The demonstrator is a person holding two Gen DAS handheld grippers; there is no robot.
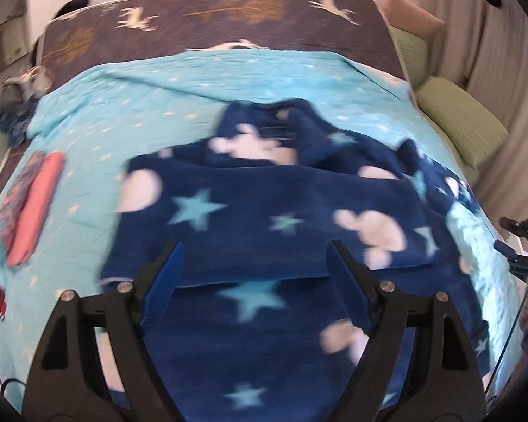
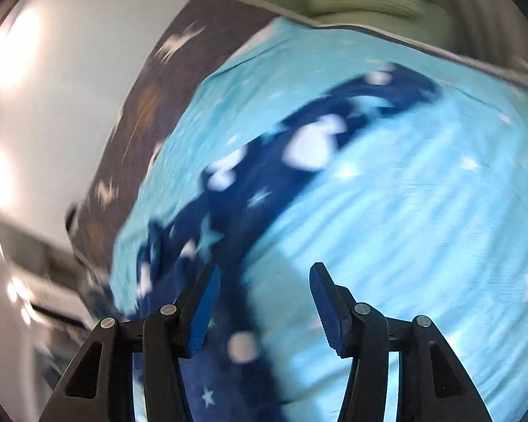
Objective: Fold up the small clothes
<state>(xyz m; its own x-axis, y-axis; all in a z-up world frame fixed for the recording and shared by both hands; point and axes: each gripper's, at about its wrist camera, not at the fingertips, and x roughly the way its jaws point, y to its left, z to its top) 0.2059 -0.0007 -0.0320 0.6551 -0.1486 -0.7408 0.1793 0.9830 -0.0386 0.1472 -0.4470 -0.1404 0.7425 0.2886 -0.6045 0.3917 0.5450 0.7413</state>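
A small dark blue fleece garment [image 1: 264,211] with light blue stars and white shapes lies on the light blue bedspread [image 1: 158,105], partly folded over itself. My left gripper [image 1: 255,249] is open and empty, just above the garment's near part. In the right wrist view the same garment [image 2: 264,176] runs as a blurred band from lower left to upper right. My right gripper [image 2: 264,274] is open and empty above the bedspread [image 2: 404,211], at the garment's right edge. The right gripper also shows at the right edge of the left wrist view [image 1: 521,246].
Folded clothes, a patterned piece [image 1: 14,197] and a coral one [image 1: 35,211], lie at the left on the bedspread. A bundle of dark clothes [image 1: 14,105] sits at the far left. A dark reindeer blanket [image 1: 228,21] covers the far end. Green pillows [image 1: 464,126] lie at the right.
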